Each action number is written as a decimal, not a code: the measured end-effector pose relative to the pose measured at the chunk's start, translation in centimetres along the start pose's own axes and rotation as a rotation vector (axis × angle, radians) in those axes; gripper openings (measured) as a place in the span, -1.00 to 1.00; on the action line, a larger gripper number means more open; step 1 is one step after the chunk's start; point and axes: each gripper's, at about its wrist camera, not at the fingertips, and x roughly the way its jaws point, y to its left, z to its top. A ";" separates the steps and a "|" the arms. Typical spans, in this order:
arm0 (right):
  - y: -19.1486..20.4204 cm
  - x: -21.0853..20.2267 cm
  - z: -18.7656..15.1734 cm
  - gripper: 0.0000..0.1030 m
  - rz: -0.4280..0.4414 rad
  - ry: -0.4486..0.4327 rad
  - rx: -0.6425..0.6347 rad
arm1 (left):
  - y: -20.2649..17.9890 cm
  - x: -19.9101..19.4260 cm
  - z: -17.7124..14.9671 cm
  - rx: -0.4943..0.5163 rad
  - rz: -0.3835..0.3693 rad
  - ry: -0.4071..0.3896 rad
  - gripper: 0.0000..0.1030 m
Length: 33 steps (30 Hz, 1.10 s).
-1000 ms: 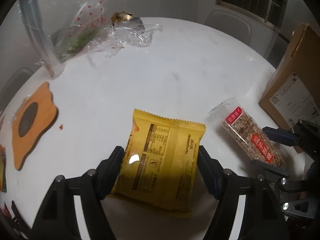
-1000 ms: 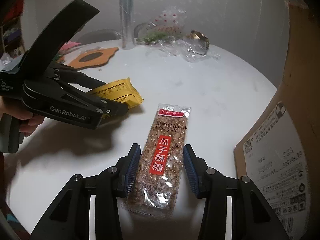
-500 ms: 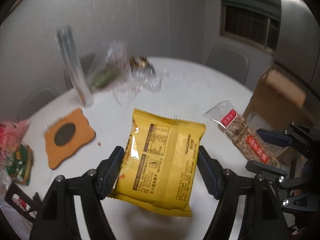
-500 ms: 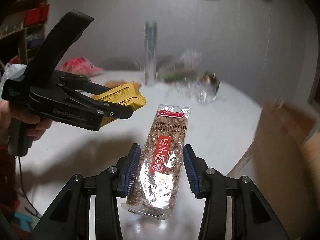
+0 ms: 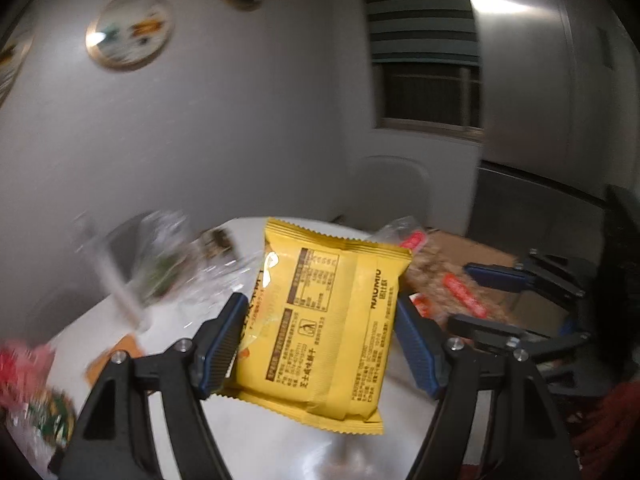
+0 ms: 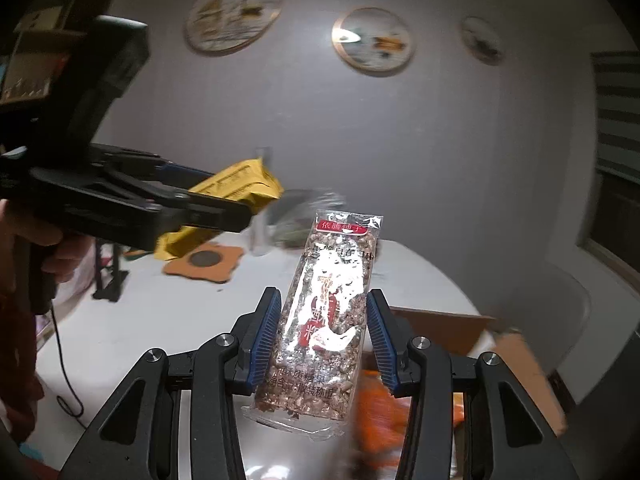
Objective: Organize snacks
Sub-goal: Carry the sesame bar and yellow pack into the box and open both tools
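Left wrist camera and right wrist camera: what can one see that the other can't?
Only the left wrist view shows the window with the striped blind and the printed back of the yellow snack packet in the left gripper. Only the right wrist view shows the whole seed brittle bar in the right gripper, and a hand holding the left gripper. Both show both snacks, the white table and the cardboard box.

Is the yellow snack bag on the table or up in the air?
In the air: the left gripper holds the yellow snack bag above the table.
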 end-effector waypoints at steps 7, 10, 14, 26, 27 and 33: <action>-7.5 0.0 -2.6 -0.22 -0.064 0.057 0.113 | -6.5 4.4 2.7 0.078 -0.138 0.051 0.36; -9.7 0.6 -4.2 -0.22 -0.063 0.092 0.142 | -8.7 6.9 2.7 0.105 -0.162 0.100 0.36; -11.2 1.9 -6.2 -0.22 -0.049 0.127 0.143 | -10.1 9.8 2.5 0.119 -0.176 0.154 0.36; -12.3 4.6 -7.9 -0.23 -0.049 0.150 0.069 | -11.9 15.5 2.1 0.142 -0.179 0.252 0.36; -12.3 4.8 -7.9 -0.23 -0.049 0.153 0.059 | -12.0 15.8 2.0 0.148 -0.174 0.258 0.36; -12.4 5.9 -8.4 -0.23 -0.059 0.179 0.007 | -11.8 17.6 1.3 0.172 -0.145 0.292 0.37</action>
